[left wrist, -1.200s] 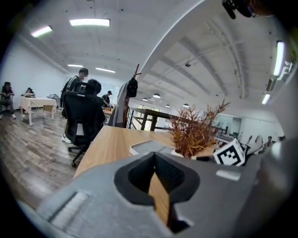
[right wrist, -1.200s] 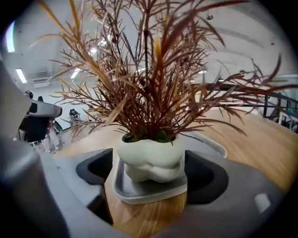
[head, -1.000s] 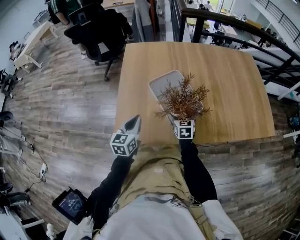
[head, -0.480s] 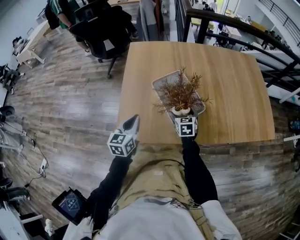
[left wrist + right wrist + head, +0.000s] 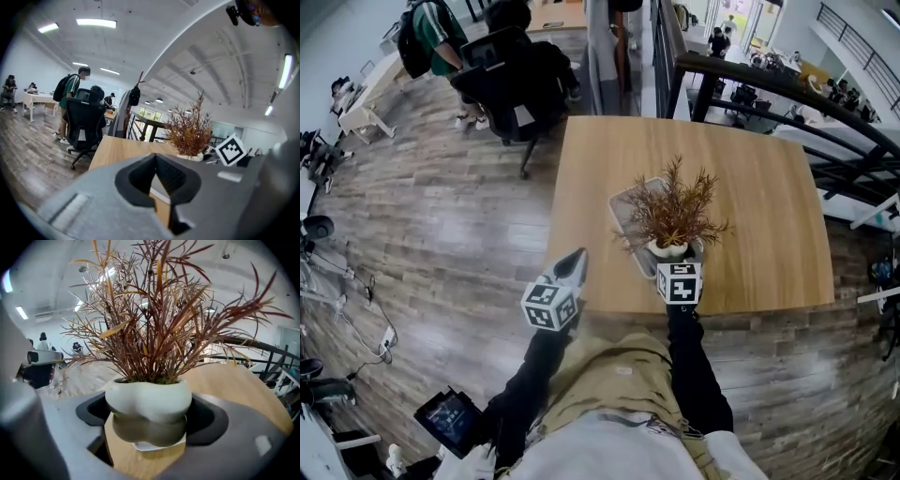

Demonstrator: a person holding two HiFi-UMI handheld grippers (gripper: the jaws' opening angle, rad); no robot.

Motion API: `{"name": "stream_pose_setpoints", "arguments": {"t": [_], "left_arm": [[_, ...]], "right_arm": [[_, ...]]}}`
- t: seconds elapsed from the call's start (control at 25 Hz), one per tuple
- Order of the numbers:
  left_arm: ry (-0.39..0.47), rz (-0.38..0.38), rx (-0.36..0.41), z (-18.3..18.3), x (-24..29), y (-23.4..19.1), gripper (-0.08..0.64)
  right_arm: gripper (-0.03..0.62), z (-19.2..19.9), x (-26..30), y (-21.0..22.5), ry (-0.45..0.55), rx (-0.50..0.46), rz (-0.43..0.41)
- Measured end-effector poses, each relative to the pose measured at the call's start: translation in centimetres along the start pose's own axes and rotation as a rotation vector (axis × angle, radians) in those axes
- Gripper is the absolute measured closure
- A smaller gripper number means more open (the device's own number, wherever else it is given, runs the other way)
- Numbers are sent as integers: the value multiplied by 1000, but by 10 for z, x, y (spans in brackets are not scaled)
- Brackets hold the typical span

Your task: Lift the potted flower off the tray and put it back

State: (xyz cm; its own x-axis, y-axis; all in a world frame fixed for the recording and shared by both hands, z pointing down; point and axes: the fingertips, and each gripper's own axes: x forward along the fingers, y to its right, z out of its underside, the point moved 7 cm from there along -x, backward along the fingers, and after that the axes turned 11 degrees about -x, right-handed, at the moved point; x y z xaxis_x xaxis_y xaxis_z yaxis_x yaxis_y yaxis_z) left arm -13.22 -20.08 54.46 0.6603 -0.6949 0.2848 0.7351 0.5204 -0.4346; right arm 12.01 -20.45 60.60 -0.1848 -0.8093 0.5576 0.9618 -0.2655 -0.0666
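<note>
The right hand-held gripper (image 5: 150,422) is clamped round the potted flower (image 5: 149,401), holding it over the near end of the tray (image 5: 627,201) on the worktop (image 5: 764,211). The left hand-held gripper (image 5: 156,172) is closed on nothing by the worktop's near edge.

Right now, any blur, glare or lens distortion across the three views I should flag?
Head view: sharp, fisheye bows the table edges, pale sheen on the floor. Left gripper view: heavy barrel distortion, dark corners, left tool body soft up close. Right gripper view: pot crisp, right tool edges blurred, twigs backlit.
</note>
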Motion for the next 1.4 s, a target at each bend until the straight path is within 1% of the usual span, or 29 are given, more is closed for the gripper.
{"name": "stream_pose_setpoints", "arguments": {"t": [0.12,0.36,0.52,0.64,0.76,1.0,1.4], "left_arm": [[15,11,-8,-26,0,18,560],[80,11,21,-85,3,41,561],[98,3,25,-111,-3,47,561],[112,7,32,-124,-7,52,563],[140,9,50,-135,-12,55,563],[185,17,80,-150,-16,61,563],[195,22,115,-154,-11,65,563]], "right_arm": [[101,-31,-34,6,34,18,14],[101,-101,-82,19,146,13,30],[101,-137,-104,18,208,2,38],[101,-157,-114,16,251,-3,36],[101,-169,-122,13,276,-15,38],[101,-181,-129,7,314,-30,36],[101,-184,-130,9,337,-38,45]]}}
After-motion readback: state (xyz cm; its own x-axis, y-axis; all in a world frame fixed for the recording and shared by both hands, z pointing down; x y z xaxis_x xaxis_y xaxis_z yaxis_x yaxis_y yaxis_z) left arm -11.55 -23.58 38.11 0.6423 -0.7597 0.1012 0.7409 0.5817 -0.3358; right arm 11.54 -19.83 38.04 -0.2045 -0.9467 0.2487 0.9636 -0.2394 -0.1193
